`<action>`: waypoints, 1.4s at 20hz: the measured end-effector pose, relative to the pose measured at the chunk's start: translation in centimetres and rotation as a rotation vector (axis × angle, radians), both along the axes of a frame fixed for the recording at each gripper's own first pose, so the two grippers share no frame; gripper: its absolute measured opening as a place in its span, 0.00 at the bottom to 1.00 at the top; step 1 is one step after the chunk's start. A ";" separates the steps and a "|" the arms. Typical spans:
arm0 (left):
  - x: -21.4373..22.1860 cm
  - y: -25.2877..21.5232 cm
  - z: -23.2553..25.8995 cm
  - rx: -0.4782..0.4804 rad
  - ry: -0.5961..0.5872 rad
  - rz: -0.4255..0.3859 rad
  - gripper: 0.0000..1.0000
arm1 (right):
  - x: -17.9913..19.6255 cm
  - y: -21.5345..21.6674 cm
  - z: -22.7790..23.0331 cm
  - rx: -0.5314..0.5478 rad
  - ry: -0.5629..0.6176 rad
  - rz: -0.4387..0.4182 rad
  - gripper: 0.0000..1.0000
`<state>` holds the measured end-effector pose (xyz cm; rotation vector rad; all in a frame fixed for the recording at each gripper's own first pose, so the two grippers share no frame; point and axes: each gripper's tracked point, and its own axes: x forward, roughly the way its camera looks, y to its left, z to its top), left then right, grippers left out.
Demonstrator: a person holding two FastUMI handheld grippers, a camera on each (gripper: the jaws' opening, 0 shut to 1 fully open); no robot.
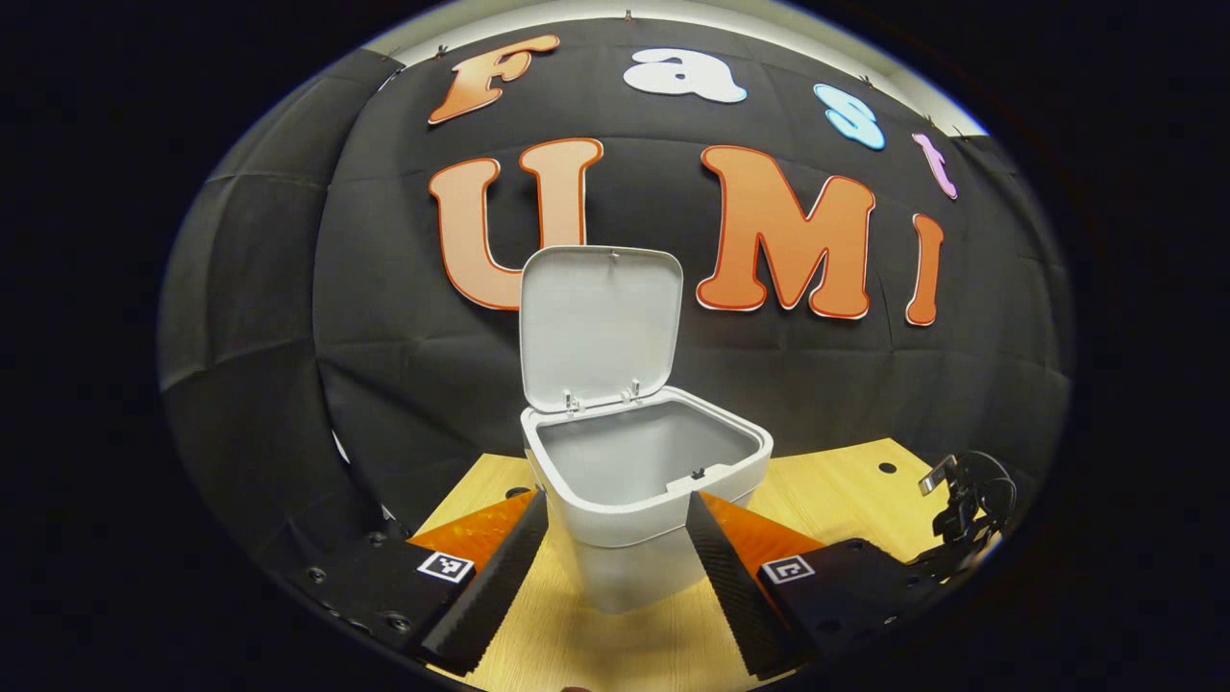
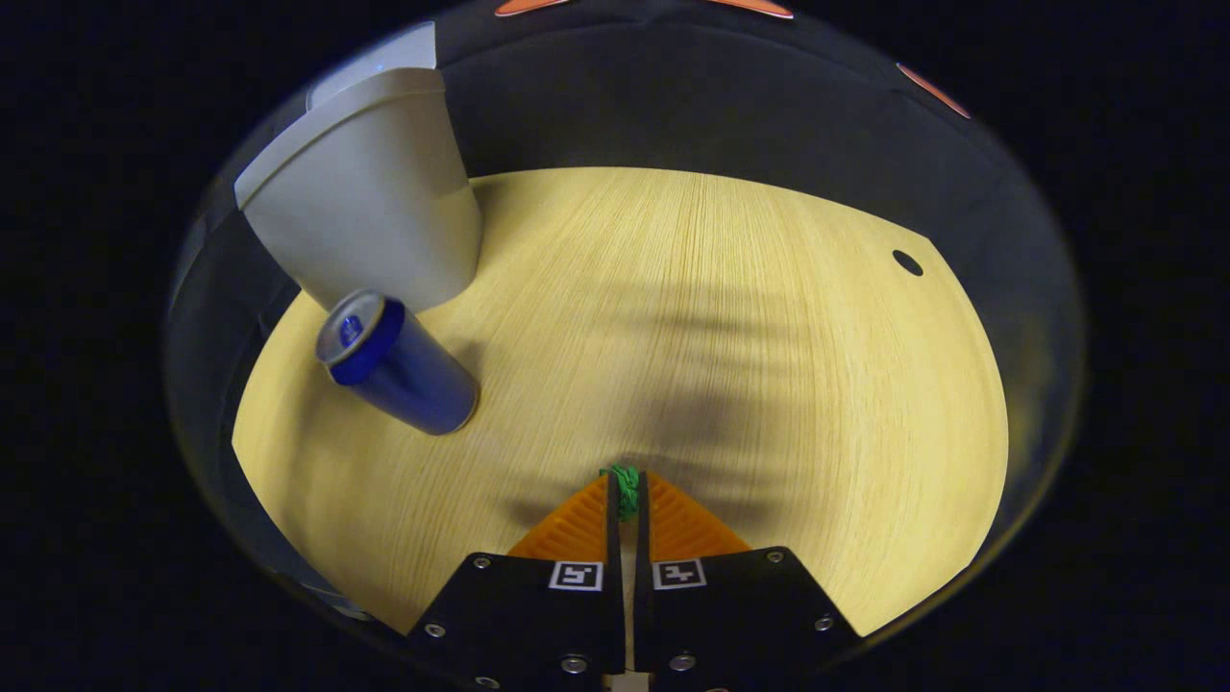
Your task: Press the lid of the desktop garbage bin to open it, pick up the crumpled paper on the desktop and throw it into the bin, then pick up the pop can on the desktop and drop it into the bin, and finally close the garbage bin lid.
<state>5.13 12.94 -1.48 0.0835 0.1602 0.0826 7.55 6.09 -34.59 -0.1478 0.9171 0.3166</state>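
Standing with its lid (image 1: 598, 327) raised upright at the back, the garbage bin (image 1: 646, 500) is showing a bare interior in the left gripper view. The left gripper (image 1: 615, 543) is hovering released just before the bin's front wall, its two fingers spread wider than the bin's base and touching nothing. To the right of the bin, the other gripper (image 1: 966, 505) is sitting low at the table's (image 1: 846, 500) edge.

Pointing down at the table in the right gripper view, the right gripper (image 2: 626, 495) is grasping a small green scrap, apparently the crumpled paper (image 2: 626, 488), with both fingers pressing on it at the tips; the jaws are standing nearly together. The pop can (image 2: 399, 365) is standing upright on the table just in front of the bin (image 2: 370, 211), close to its lower wall but apart from it. From the can across to the right edge of the table, the wooden surface is lying open, carrying only a small dark hole (image 2: 907, 262) near the far right corner. The bin is occupying the far left corner, near the table's left edge.
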 end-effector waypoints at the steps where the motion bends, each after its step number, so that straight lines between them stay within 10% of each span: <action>1: -0.2 -0.2 -0.1 -0.003 -0.002 -0.002 0.93 | 0.3 0.2 0.4 0.015 -0.017 -0.002 0.05; 18: -3.0 -1.8 0.8 -0.033 -0.031 -0.018 0.93 | 2.9 4.2 24.1 0.143 -0.478 0.134 0.04; 28: -5.9 1.4 0.2 -0.042 -0.023 0.032 0.93 | 5.3 17.1 35.0 0.269 -0.643 0.328 0.04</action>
